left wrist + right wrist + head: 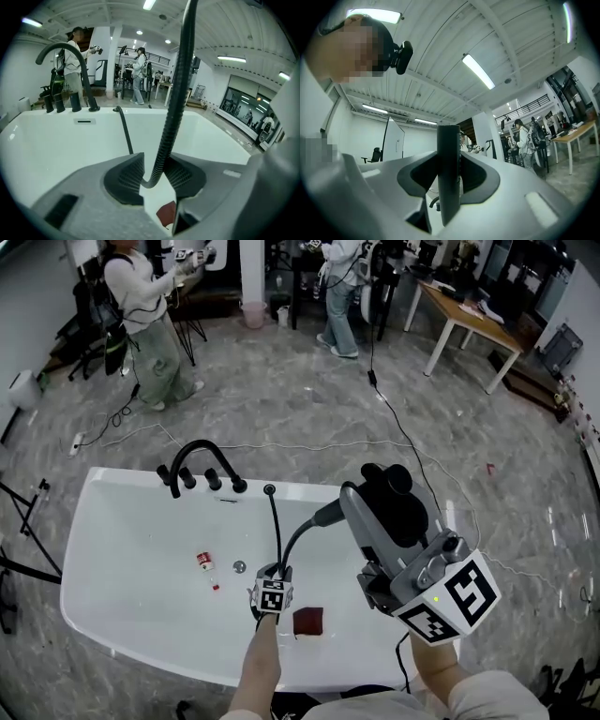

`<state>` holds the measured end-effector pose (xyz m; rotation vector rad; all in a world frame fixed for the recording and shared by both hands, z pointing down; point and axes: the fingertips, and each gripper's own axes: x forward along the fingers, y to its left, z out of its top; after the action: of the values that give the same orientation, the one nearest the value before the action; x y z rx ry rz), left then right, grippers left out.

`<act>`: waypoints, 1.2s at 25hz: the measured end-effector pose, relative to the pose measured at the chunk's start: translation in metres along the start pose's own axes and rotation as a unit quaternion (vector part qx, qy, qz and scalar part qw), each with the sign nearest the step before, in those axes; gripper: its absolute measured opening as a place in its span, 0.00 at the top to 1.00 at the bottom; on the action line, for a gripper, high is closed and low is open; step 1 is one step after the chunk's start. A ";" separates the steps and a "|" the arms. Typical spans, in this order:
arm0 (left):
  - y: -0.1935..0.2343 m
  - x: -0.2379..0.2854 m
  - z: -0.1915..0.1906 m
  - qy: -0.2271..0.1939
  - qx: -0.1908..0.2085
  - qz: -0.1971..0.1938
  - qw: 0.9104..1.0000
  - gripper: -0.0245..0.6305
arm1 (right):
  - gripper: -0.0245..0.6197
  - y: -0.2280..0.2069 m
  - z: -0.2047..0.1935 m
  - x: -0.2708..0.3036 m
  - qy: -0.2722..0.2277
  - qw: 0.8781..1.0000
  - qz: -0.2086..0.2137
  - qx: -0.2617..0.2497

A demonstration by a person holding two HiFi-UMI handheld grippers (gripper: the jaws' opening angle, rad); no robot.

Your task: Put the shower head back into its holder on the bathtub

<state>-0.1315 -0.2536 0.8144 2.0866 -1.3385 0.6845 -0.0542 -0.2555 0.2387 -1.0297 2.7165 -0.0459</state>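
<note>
The white bathtub (112,521) carries a black faucet (200,454) and a small round black holder (270,489) on its far rim. My right gripper (449,180) is shut on the handle of the black shower head (396,495), held high above the tub's right end. The ribbed black hose (298,538) curves down from the head into the tub. My left gripper (275,572) is low inside the tub, open, with the hose (165,140) running up between its jaws; a strip of white shows beside the hose at the left pad (126,176).
On the tub floor lie a small red-and-white bottle (204,562), the drain (239,567) and a dark red square piece (307,621). Cables trail over the grey floor beyond the tub. Two people (150,306) stand far back near desks.
</note>
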 end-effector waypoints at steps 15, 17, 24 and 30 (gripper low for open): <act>0.023 -0.057 0.167 -0.115 0.084 0.072 0.987 0.88 | 0.75 -0.018 0.094 -0.047 -0.066 0.997 -0.037 -0.019; 0.035 -0.081 0.225 -0.166 0.108 0.090 0.976 0.88 | 0.75 -0.013 0.104 -0.049 -0.087 0.995 -0.041 -0.027; 0.051 -0.145 0.358 -0.262 0.166 0.124 0.943 0.88 | 0.75 -0.004 0.126 -0.057 -0.123 0.991 -0.046 -0.038; 0.041 -0.162 0.429 -0.320 0.175 0.132 0.922 0.88 | 0.75 -0.027 0.129 -0.064 -0.123 0.990 -0.054 -0.033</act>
<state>-0.1793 -0.4616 0.4068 2.5754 -2.0030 0.3662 0.0393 -0.2272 0.1298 -1.1199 2.4538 0.1444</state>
